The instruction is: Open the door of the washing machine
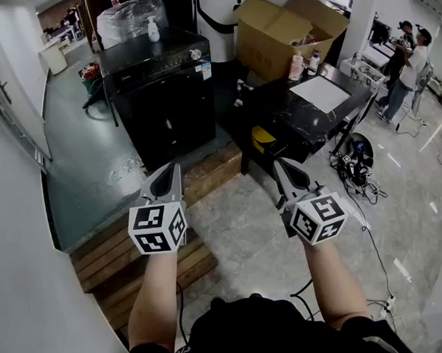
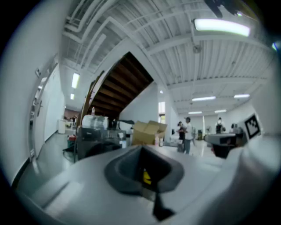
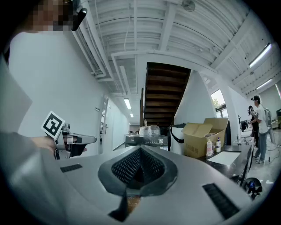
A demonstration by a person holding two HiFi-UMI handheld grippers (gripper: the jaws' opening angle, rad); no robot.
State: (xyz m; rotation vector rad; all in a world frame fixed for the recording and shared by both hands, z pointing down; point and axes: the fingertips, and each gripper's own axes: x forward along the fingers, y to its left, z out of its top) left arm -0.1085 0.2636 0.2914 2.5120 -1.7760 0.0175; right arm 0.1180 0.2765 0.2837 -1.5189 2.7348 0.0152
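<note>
**A:** Head view?
**B:** The left gripper (image 1: 172,174) and right gripper (image 1: 281,171) are both clenched and empty, well short of the black washing machine (image 1: 165,100). Wooden planks (image 1: 136,255) lie before the machine, and a cardboard box (image 1: 286,33) stands to its right.
**A:** Left gripper view?
**B:** Jaws together. The machine is well ahead, to the left.
**A:** Right gripper view?
**B:** Jaws together. The machine is straight ahead, with a staircase (image 3: 167,94) above it.

Gloss and timber
Glossy black washing machine (image 1: 166,108) at twelve o'clock; rough, matt wooden planks (image 1: 105,259) at eight o'clock.
</note>
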